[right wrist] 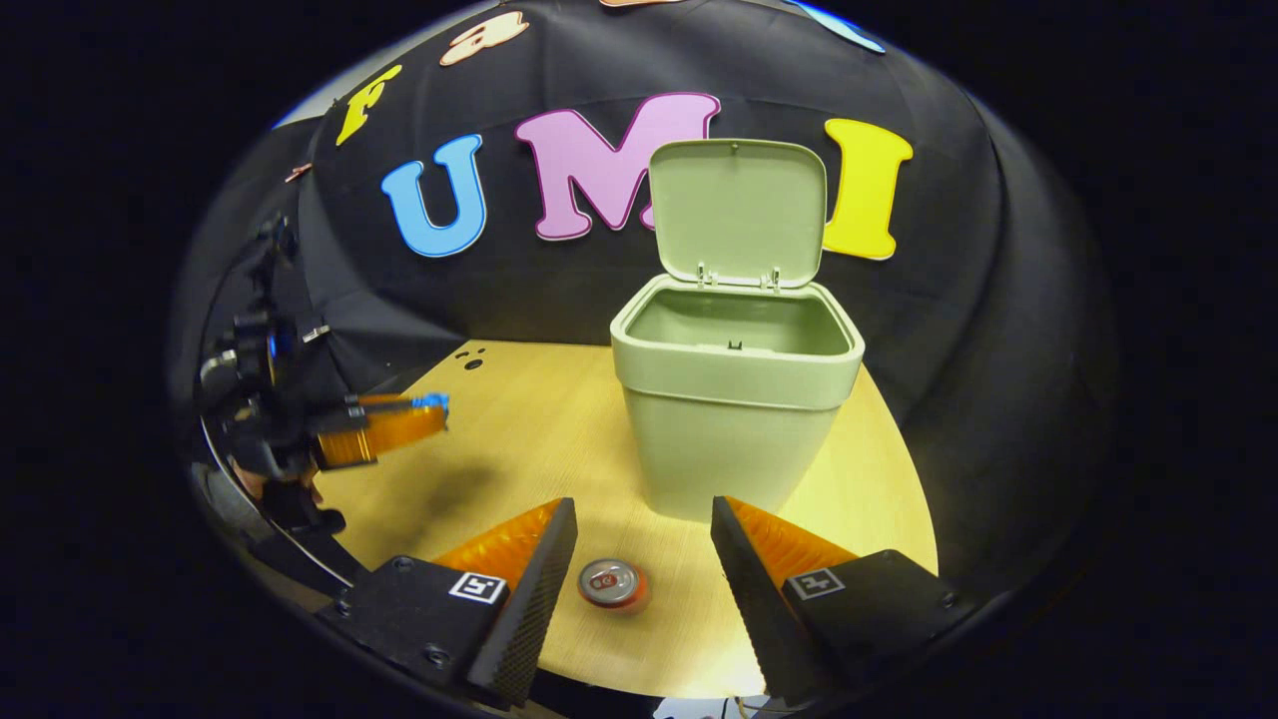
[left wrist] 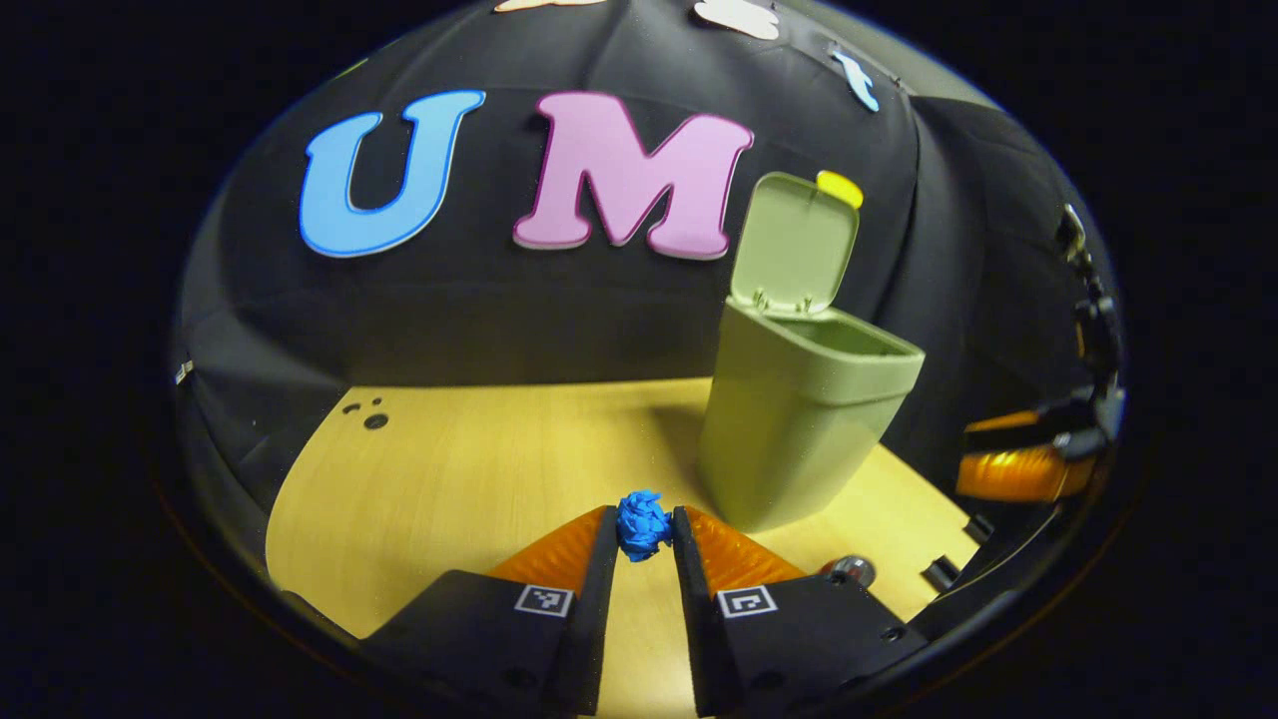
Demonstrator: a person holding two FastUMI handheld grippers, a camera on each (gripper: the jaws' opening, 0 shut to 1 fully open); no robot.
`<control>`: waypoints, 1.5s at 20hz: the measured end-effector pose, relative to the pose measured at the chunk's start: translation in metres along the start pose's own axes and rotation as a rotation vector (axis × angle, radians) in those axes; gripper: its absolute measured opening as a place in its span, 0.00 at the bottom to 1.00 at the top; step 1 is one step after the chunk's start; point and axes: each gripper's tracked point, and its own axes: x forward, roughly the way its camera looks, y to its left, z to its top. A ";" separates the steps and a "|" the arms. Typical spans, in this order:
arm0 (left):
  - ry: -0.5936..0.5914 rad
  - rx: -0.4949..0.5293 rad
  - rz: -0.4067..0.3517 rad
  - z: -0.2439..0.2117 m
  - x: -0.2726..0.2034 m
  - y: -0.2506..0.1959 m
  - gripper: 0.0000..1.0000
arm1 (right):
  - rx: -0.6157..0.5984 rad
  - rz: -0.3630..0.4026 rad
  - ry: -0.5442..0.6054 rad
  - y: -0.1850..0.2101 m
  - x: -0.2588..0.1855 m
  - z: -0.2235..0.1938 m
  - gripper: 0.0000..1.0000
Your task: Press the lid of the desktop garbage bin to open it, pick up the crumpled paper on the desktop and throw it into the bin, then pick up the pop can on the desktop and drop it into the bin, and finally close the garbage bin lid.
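The garbage bin (right wrist: 737, 399) stands on the counter (right wrist: 559, 419) ahead of the right tongs (right wrist: 644, 539), its lid (right wrist: 737, 212) swung up and back; the part of its inside that shows holds nothing. The left tongs (left wrist: 644, 527) are clenched on the crumpled paper (left wrist: 642, 523), raised above the counter, with the bin ahead to their right. The right tongs are spread wide, and the pop can (right wrist: 612, 583) stands upright between their fingers, untouched. Bare counter lies left of the bin
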 end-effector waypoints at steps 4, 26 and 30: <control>-0.102 0.012 -0.058 0.059 0.006 -0.021 0.39 | 0.002 -0.003 0.017 -0.001 -0.001 -0.009 0.86; -0.175 0.154 -0.308 0.136 0.130 -0.150 0.38 | 0.087 -0.061 0.060 -0.027 -0.021 -0.050 0.87; -0.142 0.182 -0.301 0.125 0.148 -0.156 0.38 | 0.103 -0.081 0.057 -0.039 -0.023 -0.051 0.87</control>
